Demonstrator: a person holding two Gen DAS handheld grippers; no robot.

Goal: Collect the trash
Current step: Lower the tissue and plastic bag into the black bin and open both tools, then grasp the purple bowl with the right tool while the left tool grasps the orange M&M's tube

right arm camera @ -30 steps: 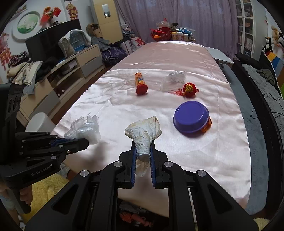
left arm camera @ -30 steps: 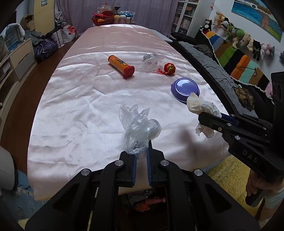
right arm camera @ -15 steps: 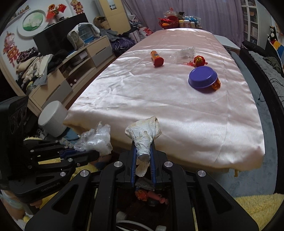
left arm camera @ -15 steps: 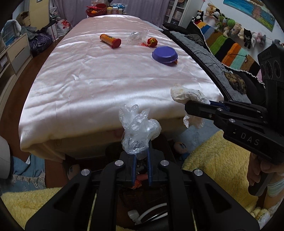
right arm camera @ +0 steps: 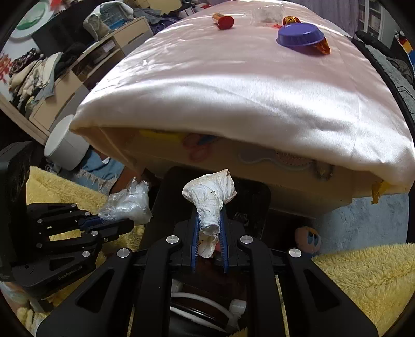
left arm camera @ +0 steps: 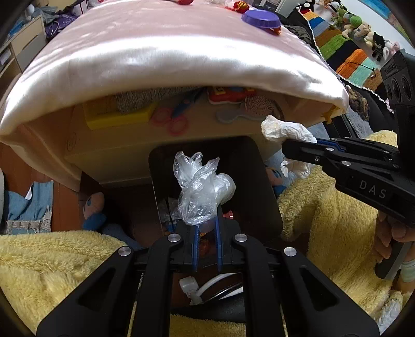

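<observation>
My left gripper (left arm camera: 207,225) is shut on a crumpled clear plastic bag (left arm camera: 202,186), held over a dark open bin (left arm camera: 259,186) on the floor below the table's front edge. The bag also shows in the right wrist view (right arm camera: 127,202). My right gripper (right arm camera: 209,233) is shut on a crumpled white tissue (right arm camera: 210,199), also above the bin (right arm camera: 254,197). In the left wrist view the tissue (left arm camera: 285,132) sits at the right gripper's tip, to the right of the bin. The bin holds some trash.
The pink satin-covered table (left arm camera: 166,51) rises just ahead, with a purple bowl (right arm camera: 301,35), an orange tube (right arm camera: 223,20) and a clear wrapper (right arm camera: 267,11) on it. Yellow fluffy rugs (left arm camera: 337,207) flank the bin. A white cylinder (right arm camera: 64,142) stands at left.
Both grippers have dropped from table height and pulled back to below the table's front edge, over the bin, each still holding its trash.
</observation>
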